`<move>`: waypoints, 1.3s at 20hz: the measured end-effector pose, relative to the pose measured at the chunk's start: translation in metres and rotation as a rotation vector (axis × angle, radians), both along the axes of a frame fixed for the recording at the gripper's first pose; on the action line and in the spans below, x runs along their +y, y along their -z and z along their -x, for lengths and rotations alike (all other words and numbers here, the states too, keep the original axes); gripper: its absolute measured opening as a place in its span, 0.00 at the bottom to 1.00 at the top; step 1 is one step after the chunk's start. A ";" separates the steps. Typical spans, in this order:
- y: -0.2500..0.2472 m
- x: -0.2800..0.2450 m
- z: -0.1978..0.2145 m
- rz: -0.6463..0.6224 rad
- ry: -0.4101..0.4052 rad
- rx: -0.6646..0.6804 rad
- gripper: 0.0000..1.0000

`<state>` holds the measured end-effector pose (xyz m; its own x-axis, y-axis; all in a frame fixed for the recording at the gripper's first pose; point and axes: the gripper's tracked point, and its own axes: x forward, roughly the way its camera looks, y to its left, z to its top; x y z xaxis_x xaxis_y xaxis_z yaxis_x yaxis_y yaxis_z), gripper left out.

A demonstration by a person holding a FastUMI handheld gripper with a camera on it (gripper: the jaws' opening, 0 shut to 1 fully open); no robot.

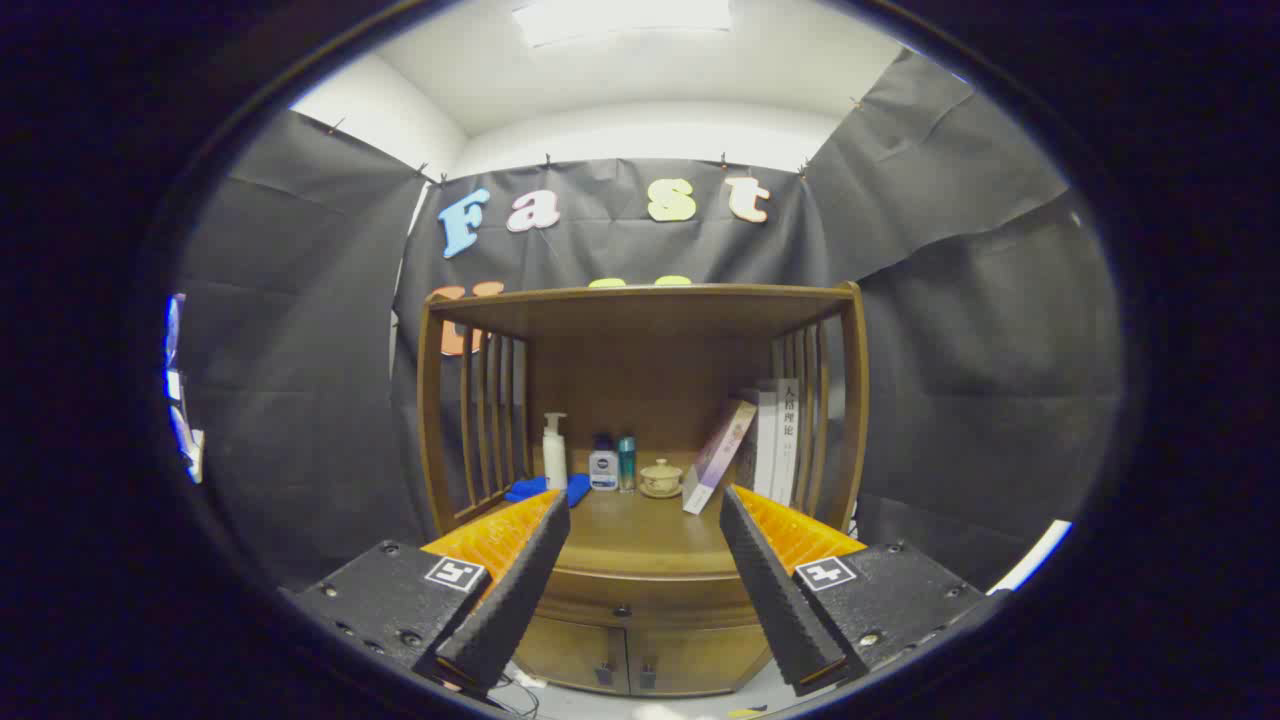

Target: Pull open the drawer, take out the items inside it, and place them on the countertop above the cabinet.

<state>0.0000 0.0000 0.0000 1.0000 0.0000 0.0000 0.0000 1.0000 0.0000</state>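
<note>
Wide-spread, the gripper (645, 520) grips nothing, its ribbed fingers (520, 570) framing the wooden cabinet (640, 330). Low on that cabinet the curved drawer (625, 598) sits shut, its small knob hard to make out, contents hidden. Above, on the countertop (640, 535), stand bottles (554, 452), a lidded cup (660, 478) and leaning books (775, 440)

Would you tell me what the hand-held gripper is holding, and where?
Nothing: the hand-held gripper is open, its fingers apart before the wooden cabinet.

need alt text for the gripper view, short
The hand-held gripper is open and holds nothing, aimed at a wooden cabinet whose drawer is closed. On the countertop beyond the fingers stand a pump bottle, small jars, a lidded cup, a blue cloth and leaning books.
</note>
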 end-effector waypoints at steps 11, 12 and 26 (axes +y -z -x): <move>-0.017 -0.002 -0.004 0.026 0.031 -0.022 0.98; -0.019 -0.003 -0.003 0.032 0.037 -0.028 0.98; 0.058 0.001 -0.036 0.045 0.092 0.031 0.98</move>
<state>0.0360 0.0013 -0.0583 0.9953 -0.0928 -0.0287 0.0914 0.9947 -0.0465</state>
